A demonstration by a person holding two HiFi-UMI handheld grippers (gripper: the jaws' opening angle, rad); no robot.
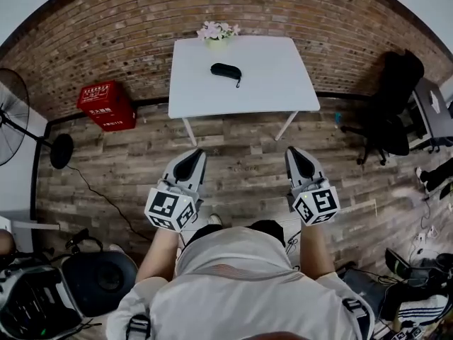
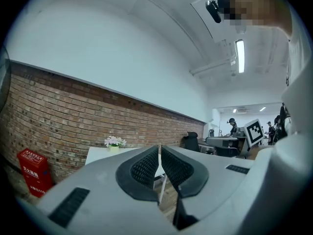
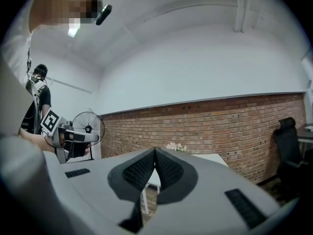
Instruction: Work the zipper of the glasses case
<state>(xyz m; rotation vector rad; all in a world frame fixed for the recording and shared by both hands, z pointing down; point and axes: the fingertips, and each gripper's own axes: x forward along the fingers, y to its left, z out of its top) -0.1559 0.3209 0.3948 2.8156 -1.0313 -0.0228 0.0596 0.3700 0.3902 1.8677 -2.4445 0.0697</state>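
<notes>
Short of the table [image 1: 262,83], left tongs [image 1: 198,153], right tongs [image 1: 292,151], level, closed

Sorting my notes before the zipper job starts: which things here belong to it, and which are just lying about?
For the job: glasses case, table, left gripper, right gripper, both shut and empty.
Lying about: flowers, red box, fan, office chair.
</notes>
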